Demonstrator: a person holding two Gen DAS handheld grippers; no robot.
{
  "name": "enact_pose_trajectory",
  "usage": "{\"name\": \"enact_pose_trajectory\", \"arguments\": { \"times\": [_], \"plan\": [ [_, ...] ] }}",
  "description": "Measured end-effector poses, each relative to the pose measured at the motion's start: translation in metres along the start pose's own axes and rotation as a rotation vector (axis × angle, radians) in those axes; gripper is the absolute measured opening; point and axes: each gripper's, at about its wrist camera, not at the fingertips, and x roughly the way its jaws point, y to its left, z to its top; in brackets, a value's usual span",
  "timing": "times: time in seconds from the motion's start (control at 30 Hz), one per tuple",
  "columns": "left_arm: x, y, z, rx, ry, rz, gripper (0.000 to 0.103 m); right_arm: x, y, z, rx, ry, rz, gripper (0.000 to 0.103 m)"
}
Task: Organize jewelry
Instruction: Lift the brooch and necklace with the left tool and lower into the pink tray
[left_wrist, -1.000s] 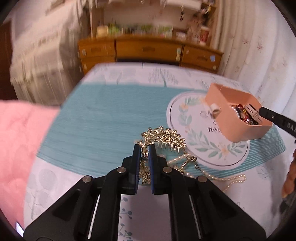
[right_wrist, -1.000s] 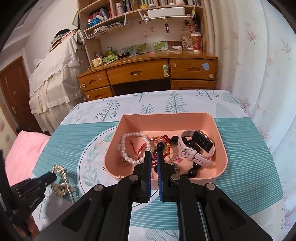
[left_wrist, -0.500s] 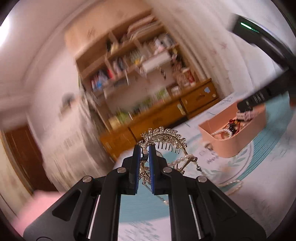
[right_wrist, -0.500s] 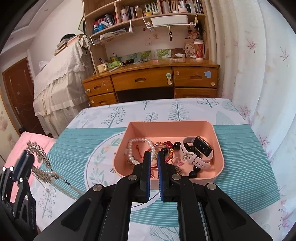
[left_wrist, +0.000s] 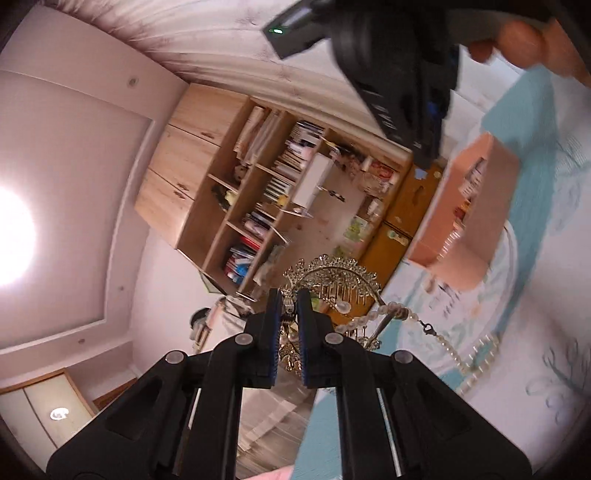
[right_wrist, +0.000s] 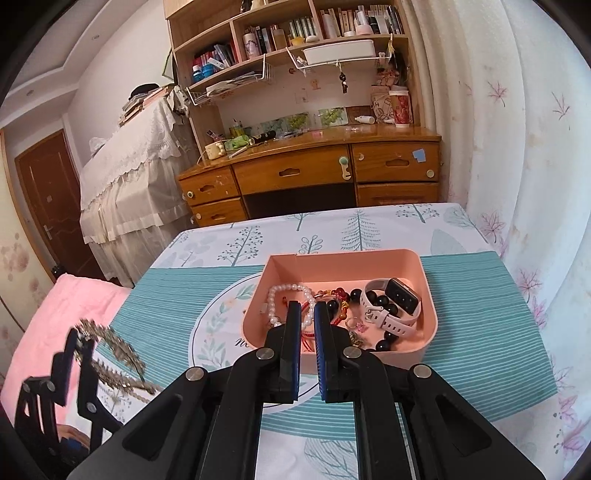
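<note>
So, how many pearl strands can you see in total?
2. One pearl bracelet lies in the pink tray, at its left side. One pearl strand hangs with the gold hair comb held by the left gripper. Others may be hidden under the tray's jewelry.

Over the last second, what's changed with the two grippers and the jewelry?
The left gripper, shut on the gold hair comb, has lifted it off the mat with a pearl strand trailing, and rolled sideways. The right gripper remains shut and empty over the pink tray, whose contents look unchanged.
</note>
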Motion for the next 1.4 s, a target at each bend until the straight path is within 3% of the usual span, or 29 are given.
{"name": "enact_pose_trajectory", "arguments": {
  "times": [0.33,0.57,0.77,0.93,1.07,1.23,1.4],
  "plan": [
    [0.028,0.055,0.060,-0.042,-0.086,0.104,0.007,-0.024,-0.011,0.006,0.019,-0.018,0.032,0.007],
    [0.068,0.102,0.112,-0.161,-0.063,0.058,0.007,-0.041,-0.021,0.022,0.037,-0.011,0.051,0.007],
    [0.121,0.115,0.154,-0.255,-0.001,-0.023,0.007,-0.060,-0.031,0.060,0.051,-0.009,0.040,0.007],
    [0.168,0.103,0.165,-0.366,0.115,-0.160,0.007,-0.071,-0.055,0.090,0.096,-0.043,0.003,0.007],
    [0.198,0.079,0.157,-0.434,0.241,-0.280,0.007,-0.059,-0.077,0.101,0.118,-0.004,-0.012,0.007],
    [0.221,0.034,0.133,-0.457,0.367,-0.408,0.007,-0.026,-0.098,0.087,0.152,0.088,-0.007,0.007],
    [0.233,-0.003,0.115,-0.466,0.440,-0.502,0.007,-0.004,-0.115,0.065,0.171,0.141,0.000,0.007]
  ]
}}
